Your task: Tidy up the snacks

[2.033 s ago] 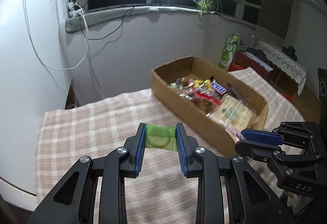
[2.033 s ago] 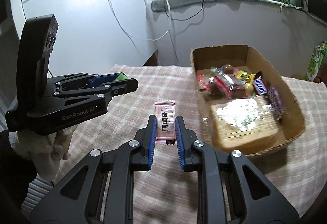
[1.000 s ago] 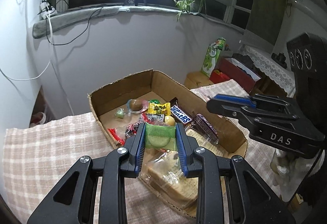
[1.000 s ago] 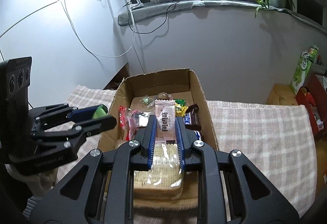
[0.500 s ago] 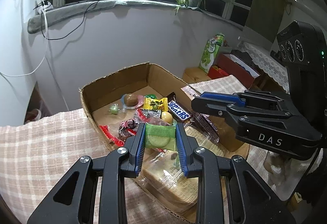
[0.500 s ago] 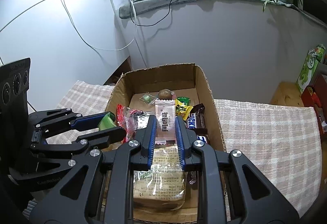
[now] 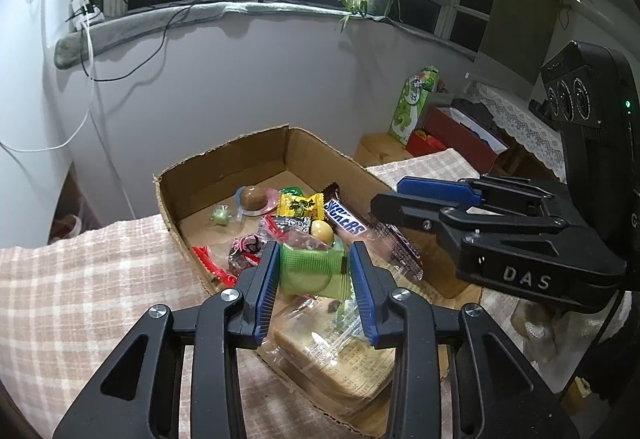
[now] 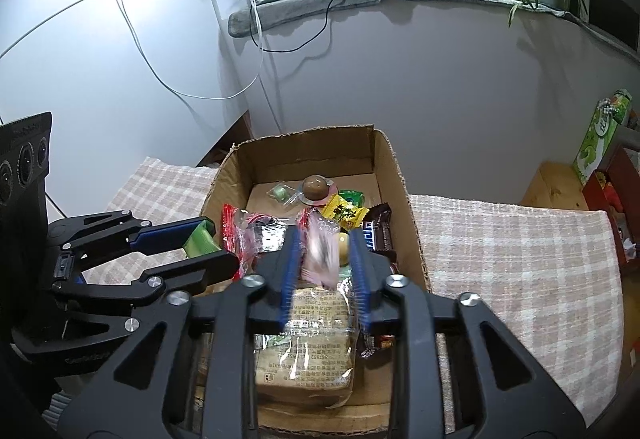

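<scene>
An open cardboard box [image 7: 224, 175] [image 8: 304, 151] on the table holds several wrapped snacks, among them a Snickers bar [image 7: 345, 221] and a large wrapped cake [image 7: 336, 355] [image 8: 308, 343]. My left gripper [image 7: 313, 251] [image 8: 218, 243] hangs over the box's near end, its jaws opening. A green packet [image 7: 310, 267] sits tilted between them, with a gap at the right pad. My right gripper [image 8: 323, 235] [image 7: 390, 195] hovers over the box beside it, jaws opening too. A pink packet [image 8: 322, 255] shows blurred between its pads, loose and dropping.
A checked cloth [image 7: 80, 279] [image 8: 520, 259] covers the table around the box. A green carton [image 7: 416, 103] and a red box [image 7: 452, 135] stand beyond the table's right end. A white wall with hanging cables lies to the left.
Both grippers came from above the cloth to above the box. Their jaws have since widened: the green packet now sits loose and tilted, and the pink packet slips down, blurred.
</scene>
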